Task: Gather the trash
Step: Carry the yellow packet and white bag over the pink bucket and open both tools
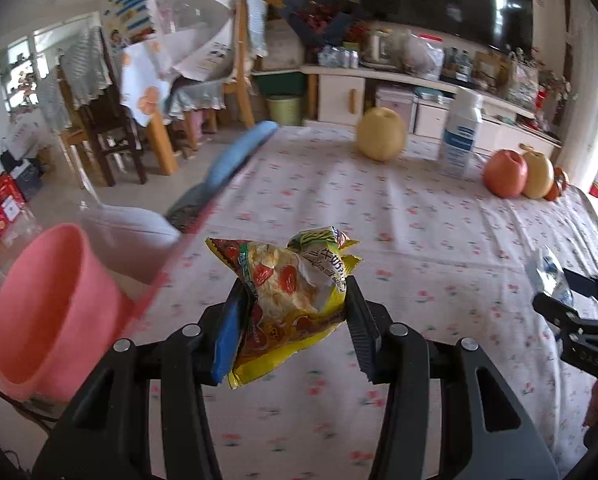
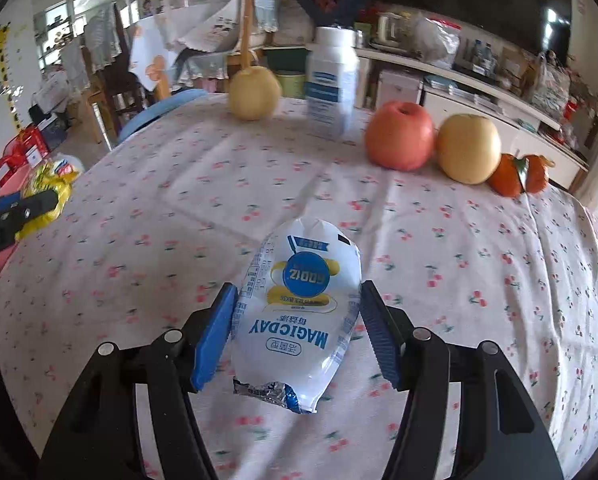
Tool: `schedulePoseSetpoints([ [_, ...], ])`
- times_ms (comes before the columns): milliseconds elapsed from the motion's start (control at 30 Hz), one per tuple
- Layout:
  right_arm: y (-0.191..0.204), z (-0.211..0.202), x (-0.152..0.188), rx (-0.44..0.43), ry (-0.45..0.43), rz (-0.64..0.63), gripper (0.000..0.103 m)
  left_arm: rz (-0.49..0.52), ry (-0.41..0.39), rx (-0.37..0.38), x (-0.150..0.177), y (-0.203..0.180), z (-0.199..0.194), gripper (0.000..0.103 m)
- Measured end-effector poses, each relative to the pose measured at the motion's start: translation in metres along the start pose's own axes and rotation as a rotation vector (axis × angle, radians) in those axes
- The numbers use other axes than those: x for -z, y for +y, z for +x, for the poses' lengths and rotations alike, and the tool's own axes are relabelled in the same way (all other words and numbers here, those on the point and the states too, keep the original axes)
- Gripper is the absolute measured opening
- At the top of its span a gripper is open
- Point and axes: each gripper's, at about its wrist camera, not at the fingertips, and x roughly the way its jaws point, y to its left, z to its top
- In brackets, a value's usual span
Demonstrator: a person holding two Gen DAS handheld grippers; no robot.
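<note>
A crumpled yellow snack wrapper (image 1: 287, 280) is pinched between the pads of my left gripper (image 1: 295, 292), lifted above the cherry-print tablecloth (image 1: 419, 240). A pink bin (image 1: 51, 312) stands just off the table's left edge, close to this gripper. My right gripper (image 2: 297, 292) is shut on a white MAGICDAY pouch (image 2: 299, 320), both pads against its sides. From the left wrist view the right gripper (image 1: 555, 292) shows at the far right with the pouch (image 1: 547, 276) raised off the cloth. The right wrist view catches the left gripper (image 2: 39, 200) and its wrapper (image 2: 49, 178) at the far left.
At the table's far side stand a yellow pear (image 2: 255, 94), a white bottle (image 2: 333, 80), a red apple (image 2: 399, 136), a second pear (image 2: 469, 148) and two tangerines (image 2: 519, 176). A blue chair back (image 1: 239, 152) and wooden chairs lie beyond the left edge.
</note>
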Motion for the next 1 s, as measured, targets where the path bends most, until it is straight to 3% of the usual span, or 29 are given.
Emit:
schedulePoseSetpoints([
  [767, 0.123, -0.024, 0.008, -0.132, 0.001, -0.114, 0.063, -0.113, -0.103, -0.145, -0.005, 0.104, -0.031, 0.05],
  [1000, 0.16, -0.031, -0.004, -0.175, -0.016, -0.134, 0.063, -0.153, -0.121, -0.181, -0.007, 0.134, -0.038, 0.05],
])
